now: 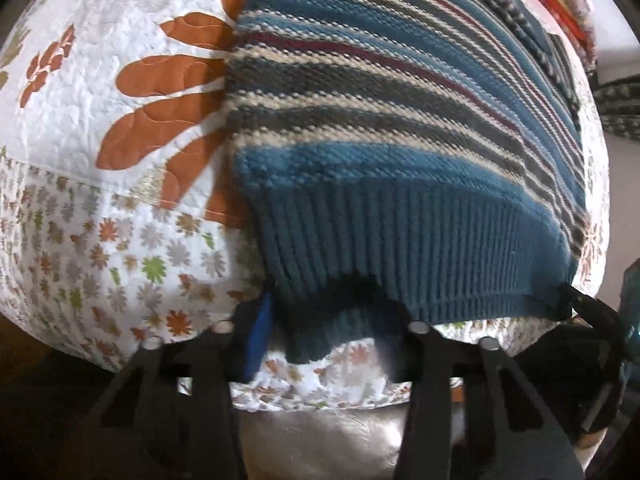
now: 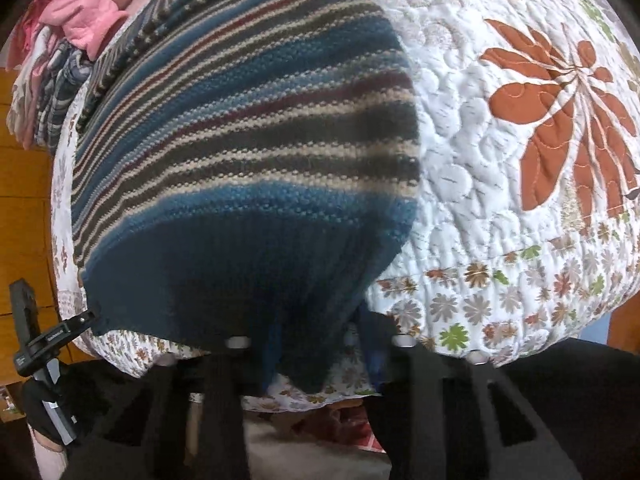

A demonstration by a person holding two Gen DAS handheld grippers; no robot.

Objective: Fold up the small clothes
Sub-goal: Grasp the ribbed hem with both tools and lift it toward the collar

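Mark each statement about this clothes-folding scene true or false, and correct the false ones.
1. The sweater is plain red. False: it is striped in blue, grey, cream and maroon.
2. It lies on a floral quilt. True.
3. Both tools hold its ribbed blue hem. True: left tool, right tool.
4. The pile of pink clothes lies on top of the sweater. False: it lies beyond its far end.
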